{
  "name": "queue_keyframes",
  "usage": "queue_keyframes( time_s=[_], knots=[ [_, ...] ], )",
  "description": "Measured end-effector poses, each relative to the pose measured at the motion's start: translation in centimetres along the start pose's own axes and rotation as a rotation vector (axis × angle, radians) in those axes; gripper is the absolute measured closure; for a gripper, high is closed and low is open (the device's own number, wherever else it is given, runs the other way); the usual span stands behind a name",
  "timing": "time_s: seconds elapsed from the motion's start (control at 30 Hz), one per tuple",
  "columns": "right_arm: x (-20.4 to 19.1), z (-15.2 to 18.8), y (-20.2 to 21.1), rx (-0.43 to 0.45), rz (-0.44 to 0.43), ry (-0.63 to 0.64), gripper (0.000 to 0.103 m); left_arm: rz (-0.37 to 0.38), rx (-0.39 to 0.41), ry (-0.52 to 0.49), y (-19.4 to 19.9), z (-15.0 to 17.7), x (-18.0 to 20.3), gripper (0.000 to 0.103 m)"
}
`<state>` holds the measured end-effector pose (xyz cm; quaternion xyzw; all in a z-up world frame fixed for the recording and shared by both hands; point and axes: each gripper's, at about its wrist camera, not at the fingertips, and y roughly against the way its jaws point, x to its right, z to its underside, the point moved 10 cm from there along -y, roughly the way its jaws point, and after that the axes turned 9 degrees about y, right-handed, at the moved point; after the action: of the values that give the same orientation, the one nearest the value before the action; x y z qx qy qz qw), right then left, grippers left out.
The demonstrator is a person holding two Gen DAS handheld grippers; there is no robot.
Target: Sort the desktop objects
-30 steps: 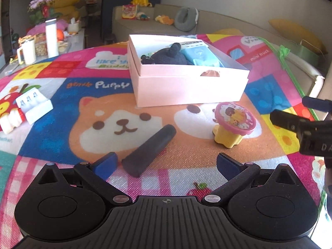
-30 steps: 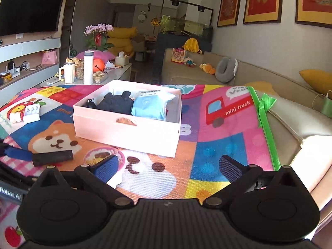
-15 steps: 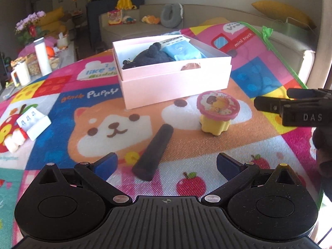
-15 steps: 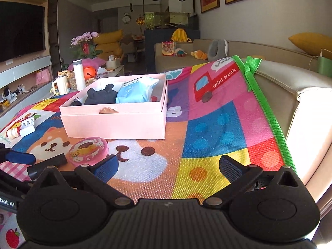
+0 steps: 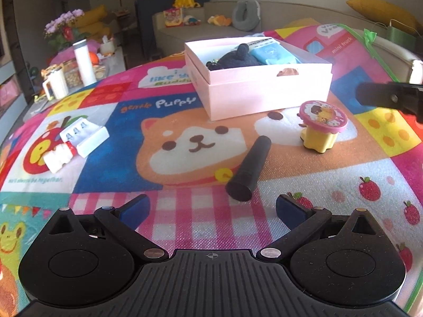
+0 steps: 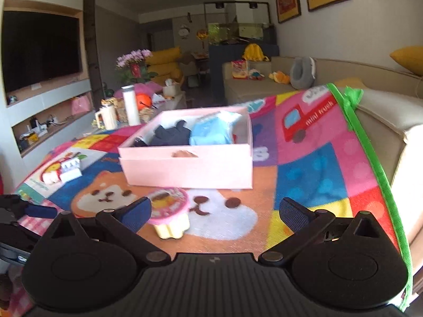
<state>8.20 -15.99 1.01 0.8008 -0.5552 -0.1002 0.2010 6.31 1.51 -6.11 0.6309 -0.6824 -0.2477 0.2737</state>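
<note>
Two grippers hung above the cartoon play mat (image 5: 111, 121), both with their blue-padded fingers spread wide and nothing between them. The left gripper (image 5: 211, 208) pointed at a black cylinder (image 5: 249, 170) lying slantwise on the mat's orange puppy print, just beyond its fingertips. Only the left wrist view showed that cylinder; in the right wrist view it was out of sight. The right gripper (image 6: 215, 211) hovered near the yellow cup with a pink cartoon lid (image 6: 169, 216), which stood upright on the mat just beside its left finger (image 6: 138, 212), partly hidden by it. From the left view the same cup stood to the right of the cylinder, in front of the pink box (image 5: 267, 89), apart from both. The open box held a dark plush toy (image 5: 238, 58) and a light blue packet (image 5: 275, 52) side by side. Far left on the mat lay a white charger-like block (image 5: 84, 137) with a red-and-white item (image 5: 59, 155) touching it.
</note>
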Motion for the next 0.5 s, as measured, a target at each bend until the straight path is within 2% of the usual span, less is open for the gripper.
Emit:
queue_keyframes(
  time_s=[0.03, 0.1, 0.17, 0.37, 0.43, 0.5],
  knots=[
    [-1.1, -0.7, -0.1, -0.001, -0.031, 0.02, 0.02, 0.003, 0.0, -0.002, 0.2, 0.2, -0.1, 0.0],
    [-3.6, -1.7, -1.1, -0.038, -0.125, 0.032, 0.05, 0.007, -0.002, 0.004, 0.5, 0.6, -0.4, 0.0],
    [-6.1, -1.9, -2.8, -0.108, -0.208, 0.019, 0.064, 0.019, 0.002, 0.018, 0.6, 1.0, -0.8, 0.0],
    [-11.6, -1.4, -8.4, -0.208, -0.212, 0.145, 0.081, 0.032, 0.018, 0.014, 0.8, 1.0, -0.9, 0.0],
    [-12.1, -1.0, -10.4, -0.268, -0.219, 0.149, 0.083, 0.043, 0.02, 0.018, 0.8, 1.0, -1.0, 0.0],
    [-11.7, -0.3, -11.9, -0.328, -0.186, 0.155, 0.083, 0.036, 0.024, 0.029, 0.8, 0.9, -1.4, 0.0]
  ],
)
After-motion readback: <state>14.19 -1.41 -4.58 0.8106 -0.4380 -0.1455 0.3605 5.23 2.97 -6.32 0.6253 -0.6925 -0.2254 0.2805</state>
